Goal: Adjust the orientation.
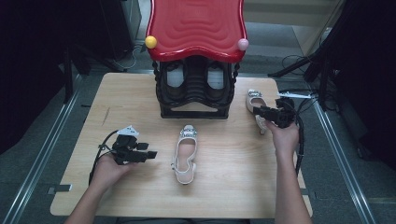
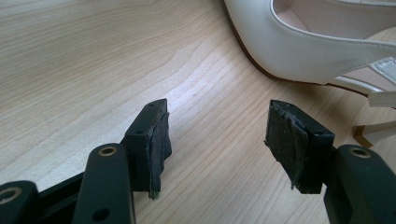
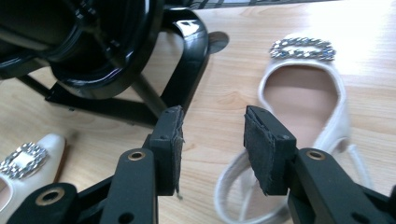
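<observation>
Right gripper view shows the right shoe [image 3: 303, 93] flat on the counter [image 3: 369, 42], at one o'clock from the right hand-held gripper [image 3: 212, 144], whose jaws stand released with nothing between them. At ten o'clock stands the black shoe rack [image 3: 102, 51]. Left hand-held gripper [image 2: 217, 140] is released too, near the middle shoe [image 2: 299, 42].

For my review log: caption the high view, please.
Two open grippers, left and right, flank two white shoes before a red-topped rack.

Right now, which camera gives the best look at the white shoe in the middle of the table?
The high view: the middle shoe lies whole, buckle toward the rack. The left gripper view catches just its side and strap; the right gripper view just its buckled toe.
</observation>
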{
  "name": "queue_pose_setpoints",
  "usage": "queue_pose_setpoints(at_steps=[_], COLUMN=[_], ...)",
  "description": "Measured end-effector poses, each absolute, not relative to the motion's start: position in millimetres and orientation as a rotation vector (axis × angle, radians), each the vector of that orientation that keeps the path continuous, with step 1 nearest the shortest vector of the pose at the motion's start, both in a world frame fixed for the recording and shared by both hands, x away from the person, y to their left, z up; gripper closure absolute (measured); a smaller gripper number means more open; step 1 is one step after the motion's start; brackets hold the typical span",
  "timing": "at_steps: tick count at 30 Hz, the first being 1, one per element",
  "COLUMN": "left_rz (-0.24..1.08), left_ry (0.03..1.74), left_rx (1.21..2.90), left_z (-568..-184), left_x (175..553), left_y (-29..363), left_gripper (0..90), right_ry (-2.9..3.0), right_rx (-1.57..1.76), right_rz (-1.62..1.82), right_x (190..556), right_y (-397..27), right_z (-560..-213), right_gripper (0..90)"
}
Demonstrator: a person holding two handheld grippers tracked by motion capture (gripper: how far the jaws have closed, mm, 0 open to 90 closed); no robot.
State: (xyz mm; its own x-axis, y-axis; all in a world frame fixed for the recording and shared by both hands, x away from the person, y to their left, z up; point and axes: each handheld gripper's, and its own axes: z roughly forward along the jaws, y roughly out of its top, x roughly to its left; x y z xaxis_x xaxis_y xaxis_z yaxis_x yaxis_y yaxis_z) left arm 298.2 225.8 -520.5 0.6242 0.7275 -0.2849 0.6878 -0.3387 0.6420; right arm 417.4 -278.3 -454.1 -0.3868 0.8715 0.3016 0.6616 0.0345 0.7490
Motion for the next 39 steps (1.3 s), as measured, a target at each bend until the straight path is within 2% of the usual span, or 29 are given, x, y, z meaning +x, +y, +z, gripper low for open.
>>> queue_pose_setpoints(at_steps=[16, 25, 30, 35, 39], left_rz=[0.069, 0.078, 0.086, 0.085, 0.087], left_ry=[1.124, 1.141, 1.154, 1.164, 1.161], left_rx=[2.112, 2.099, 2.089, 2.074, 2.077], left_z=[-525.4, -525.9, -525.9, -525.3, -525.3], left_x=[286.7, 279.3, 275.5, 273.5, 273.4], left_y=[229.1, 234.0, 238.0, 241.0, 240.1], left_gripper=[39.1, 39.1, 39.1, 39.2, 39.1], right_ry=[1.997, 2.052, 2.058, 2.063, 2.039], right_rx=[1.611, 1.687, 1.691, 1.74, 1.777], right_rz=[1.235, 1.171, 1.149, 1.152, 1.175], right_x=[436.8, 455.8, 462.7, 466.1, 466.5], right_y=[-290.6, -282.6, -277.3, -278.4, -281.4], right_z=[-456.6, -481.3, -489.6, -492.9, -492.9], right_gripper=[61.3, 61.9, 68.0, 81.7, 85.2])
